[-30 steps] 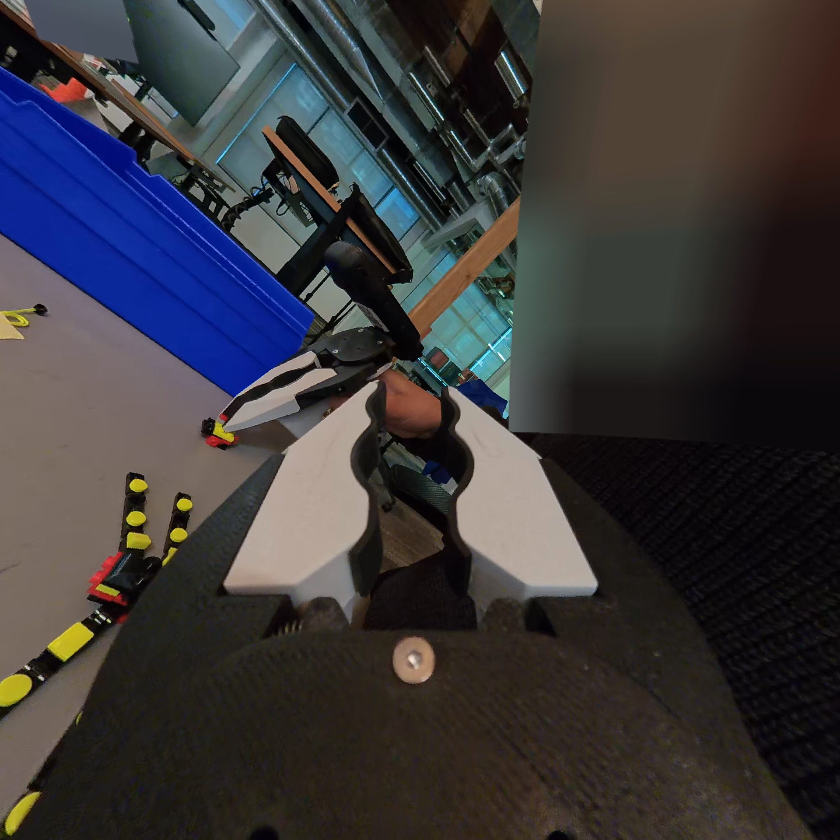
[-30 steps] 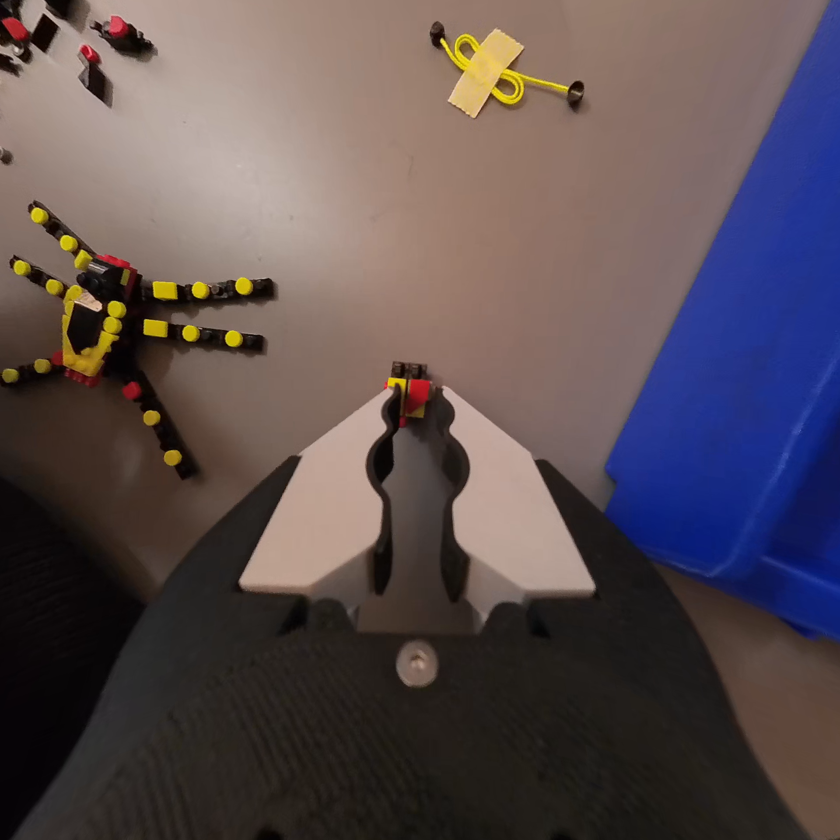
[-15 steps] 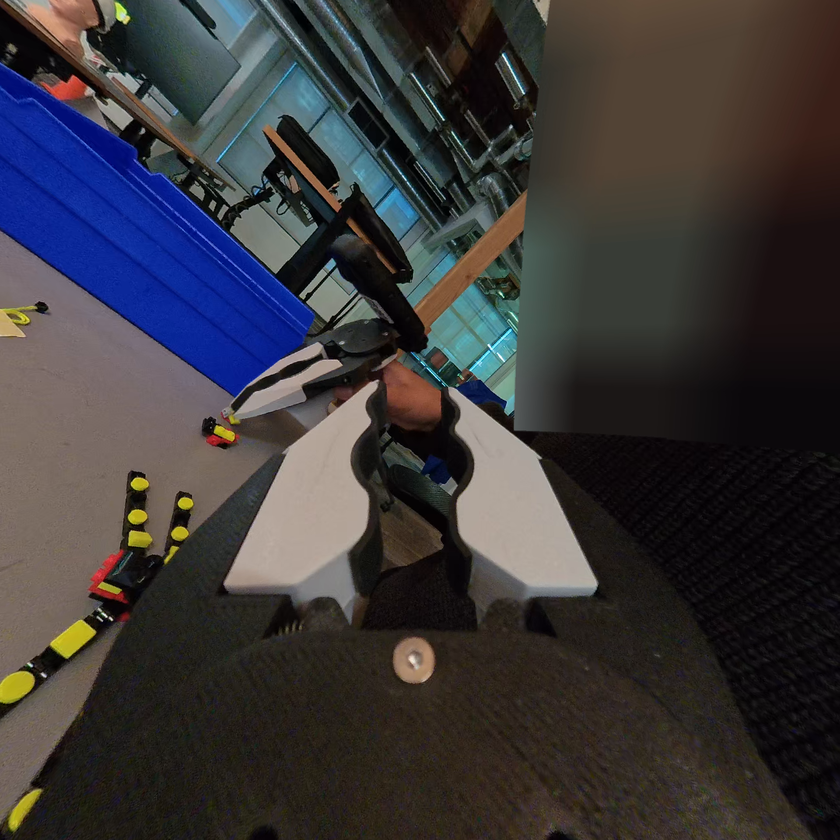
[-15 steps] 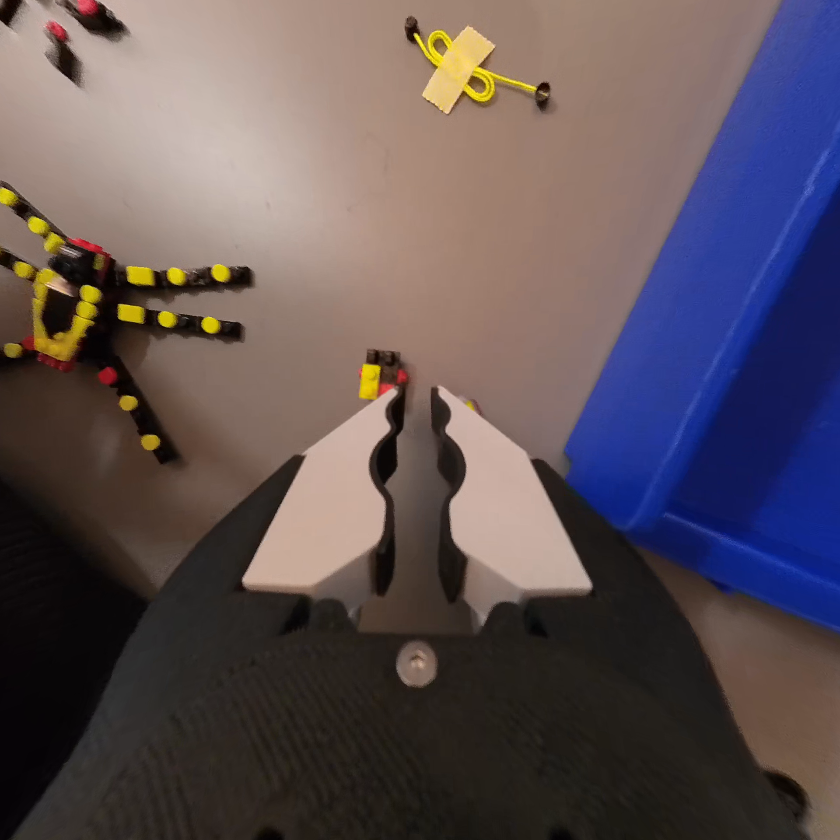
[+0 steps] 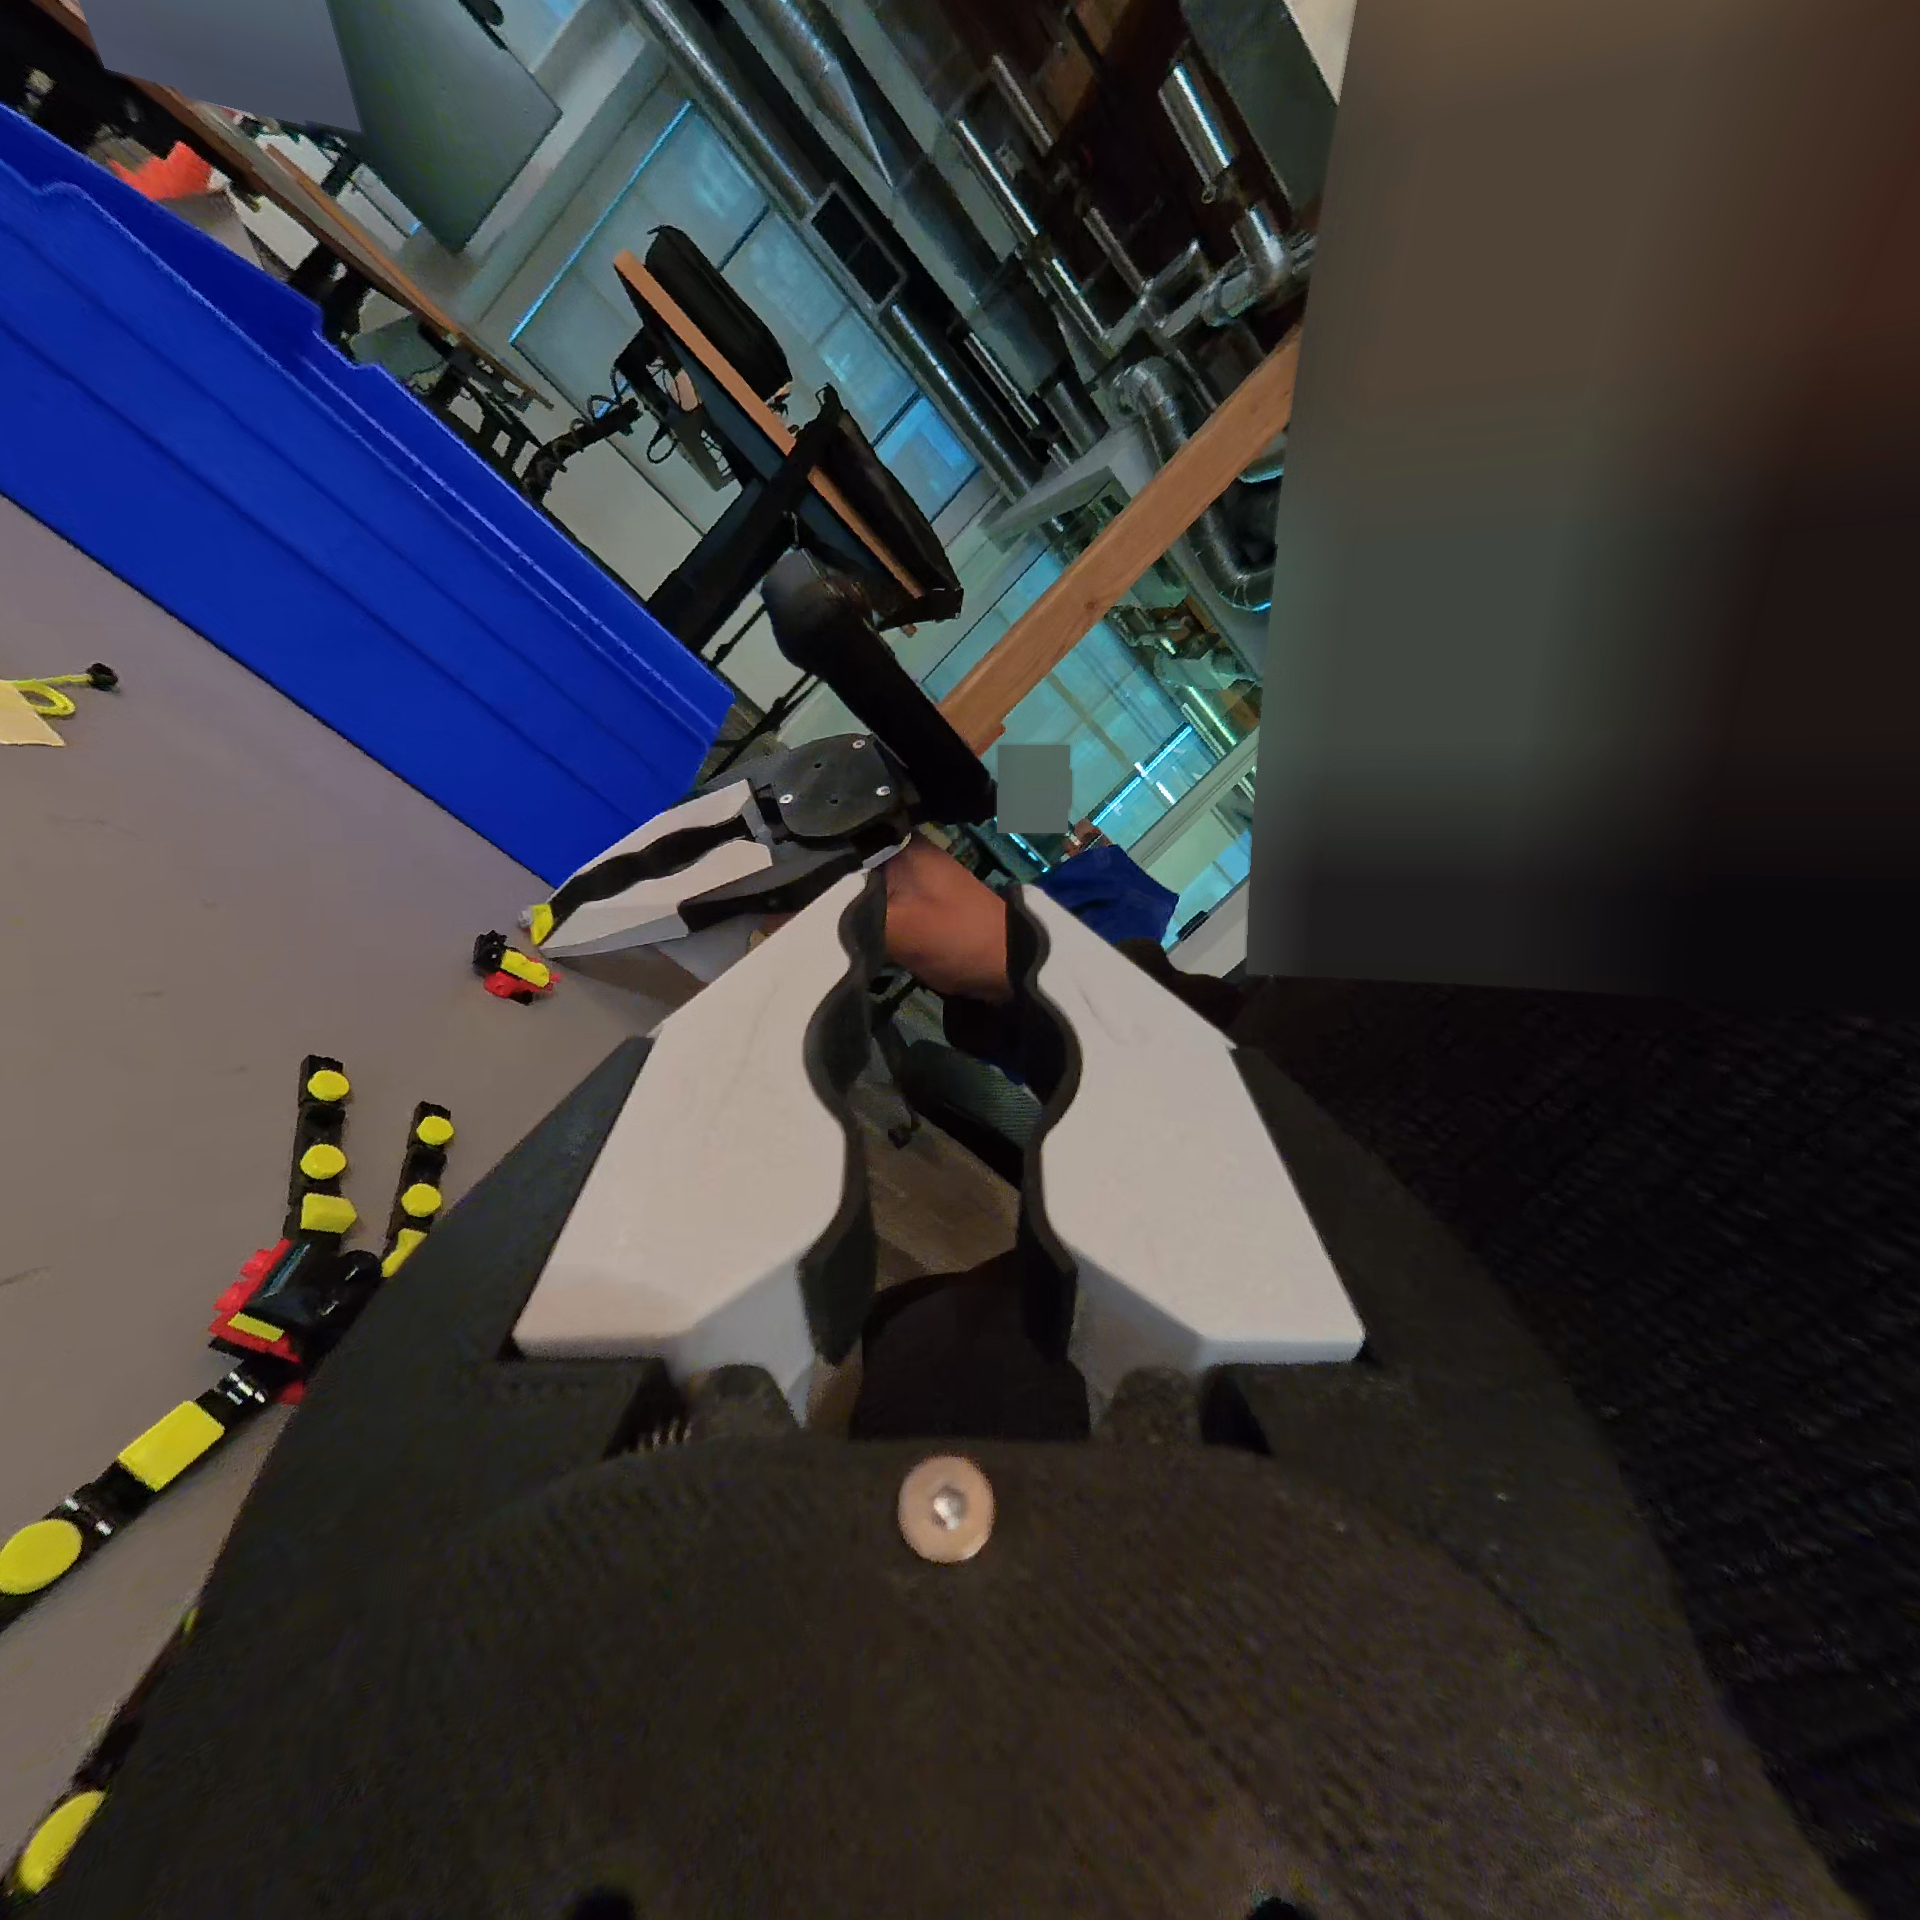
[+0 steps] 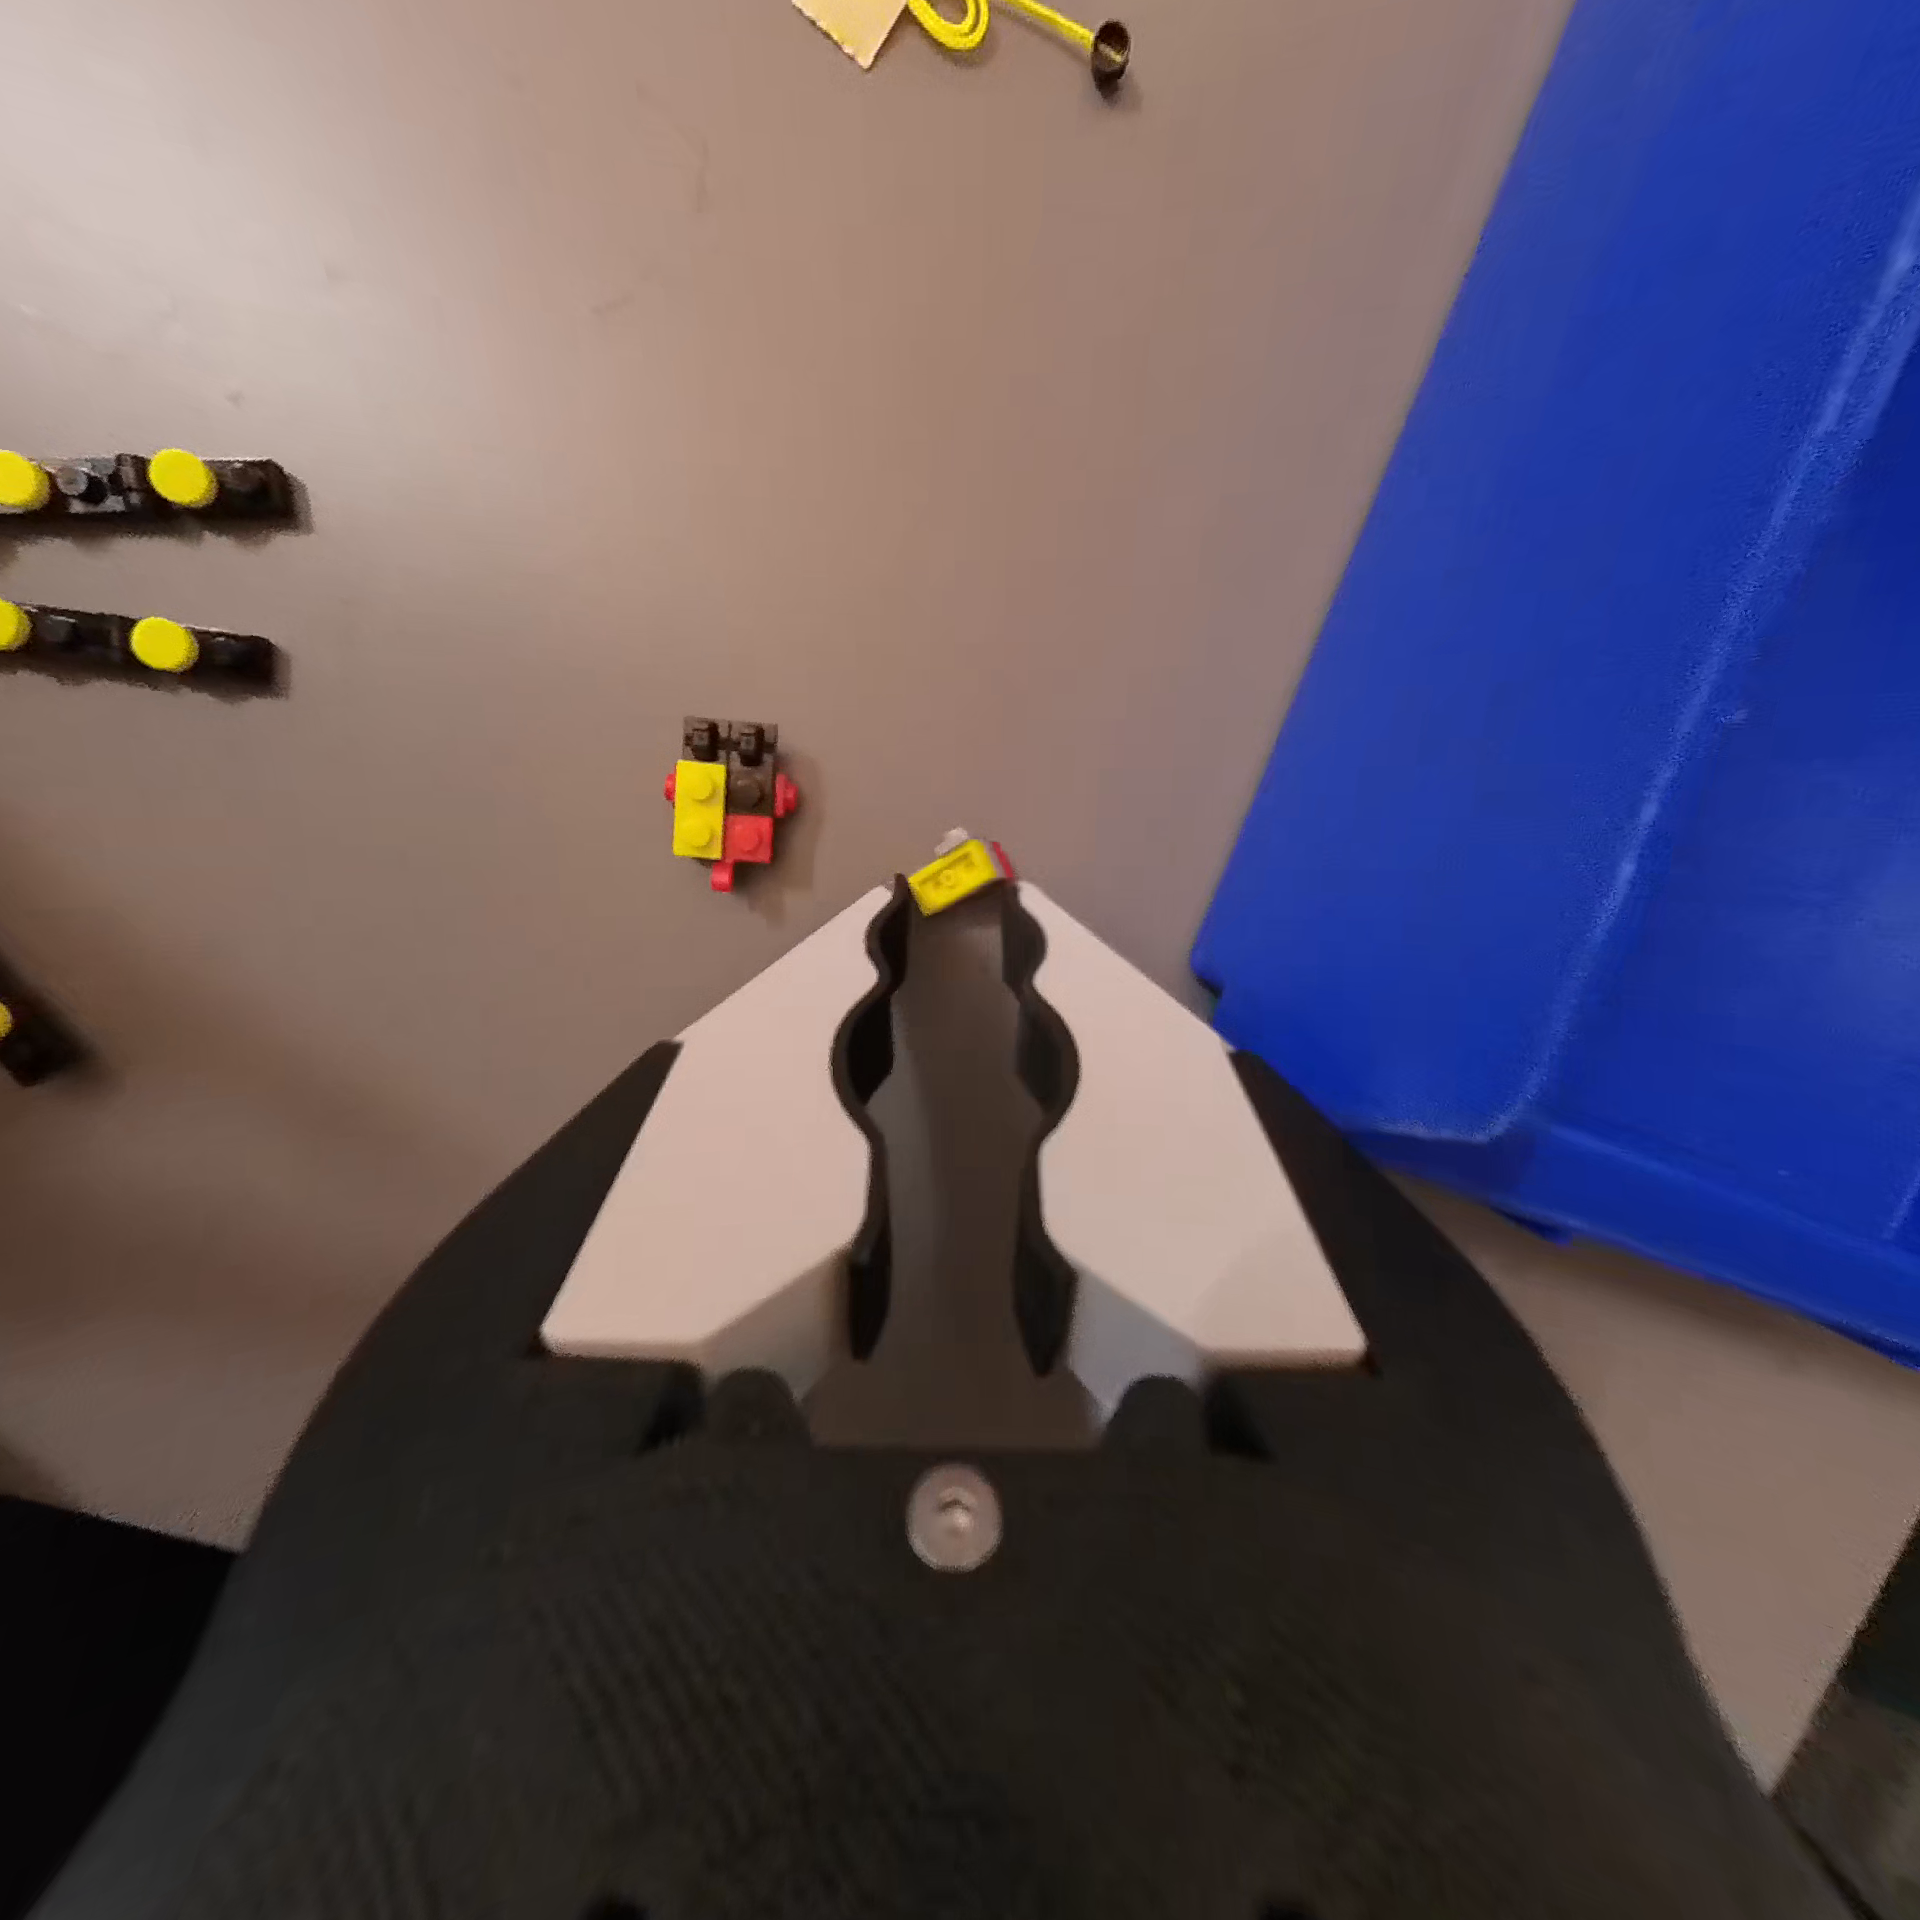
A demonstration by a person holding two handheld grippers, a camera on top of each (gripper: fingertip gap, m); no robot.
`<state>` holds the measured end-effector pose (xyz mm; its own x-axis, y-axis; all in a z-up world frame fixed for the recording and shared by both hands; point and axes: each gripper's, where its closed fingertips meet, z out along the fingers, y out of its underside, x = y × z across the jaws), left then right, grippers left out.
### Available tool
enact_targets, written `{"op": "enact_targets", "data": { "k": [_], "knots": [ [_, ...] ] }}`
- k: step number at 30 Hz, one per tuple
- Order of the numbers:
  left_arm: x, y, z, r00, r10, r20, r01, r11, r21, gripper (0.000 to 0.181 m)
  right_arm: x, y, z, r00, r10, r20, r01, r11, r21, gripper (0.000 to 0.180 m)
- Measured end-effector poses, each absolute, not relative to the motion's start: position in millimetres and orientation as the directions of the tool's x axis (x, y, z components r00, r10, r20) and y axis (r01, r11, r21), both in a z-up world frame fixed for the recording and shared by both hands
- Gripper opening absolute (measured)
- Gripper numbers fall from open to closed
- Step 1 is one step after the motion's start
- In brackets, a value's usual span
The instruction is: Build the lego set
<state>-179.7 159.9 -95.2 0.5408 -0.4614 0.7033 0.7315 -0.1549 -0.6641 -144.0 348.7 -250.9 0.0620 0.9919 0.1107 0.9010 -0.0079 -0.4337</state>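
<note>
My right gripper [image 6: 954, 888] is pinching a small yellow brick [image 6: 948, 879] at the very tips, brick tilted, with a bit of grey and red showing at its far edge. In the left wrist view the same gripper [image 5: 542, 928] shows side-on, tips low over the grey table [image 6: 727, 312], yellow piece at the tip; can't tell whether it touches the surface. Just left of it sits a small sub-assembly [image 6: 727, 800]: yellow, red and black bricks with 2 black clips on its far end, flat on the table, apart from my tips. Further left are the black legs [image 6: 156, 488] of the spider-like model with round yellow studs; its red-and-black body [image 5: 281, 1299] shows in the left wrist view. Blue bin [image 6: 1662, 623] stands close on the right. Yellow cord with a tape strip [image 6: 935, 21] lies at the far edge. My left gripper [image 5: 943, 909] is off the table edge, fingers parted, holding nothing, pointing toward the room beyond.
</note>
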Motion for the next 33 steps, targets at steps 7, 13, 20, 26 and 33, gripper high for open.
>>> {"op": "enact_targets", "data": {
  "k": [7, 13, 20, 26, 33],
  "knots": [
    [-177.0, 168.0, -107.4, 0.574, -0.402, 0.713, 0.714, -0.180, -0.676, 0.020, -161.8, 330.8, -227.4, -0.007, 0.999, 0.051, 0.813, 0.035, -0.581, 0.000],
    [-181.0, 174.0, -116.1, 0.575, -0.340, 0.744, 0.735, -0.186, -0.653, 0.021, -165.0, 335.0, -221.6, 0.020, 0.994, 0.111, 0.786, 0.053, -0.616, 0.007],
    [-174.0, 174.5, -114.9, 0.627, -0.332, 0.705, 0.685, -0.195, -0.702, 0.020, -167.8, 352.8, -243.5, 0.139, 0.979, 0.149, 0.828, -0.032, -0.560, 0.024],
    [-172.0, 173.4, -113.0, 0.621, -0.343, 0.705, 0.686, -0.197, -0.700, 0.019, -175.1, 349.9, -248.1, 0.119, 0.977, 0.175, 0.829, 0.000, -0.559, 0.017],
    [-182.7, 171.2, -110.9, 0.665, -0.323, 0.673, 0.669, -0.143, -0.730, 0.023, -203.9, 245.4, -170.2, -0.226, 0.889, -0.399, 0.588, -0.202, -0.783, 0.015]
  ]
}}
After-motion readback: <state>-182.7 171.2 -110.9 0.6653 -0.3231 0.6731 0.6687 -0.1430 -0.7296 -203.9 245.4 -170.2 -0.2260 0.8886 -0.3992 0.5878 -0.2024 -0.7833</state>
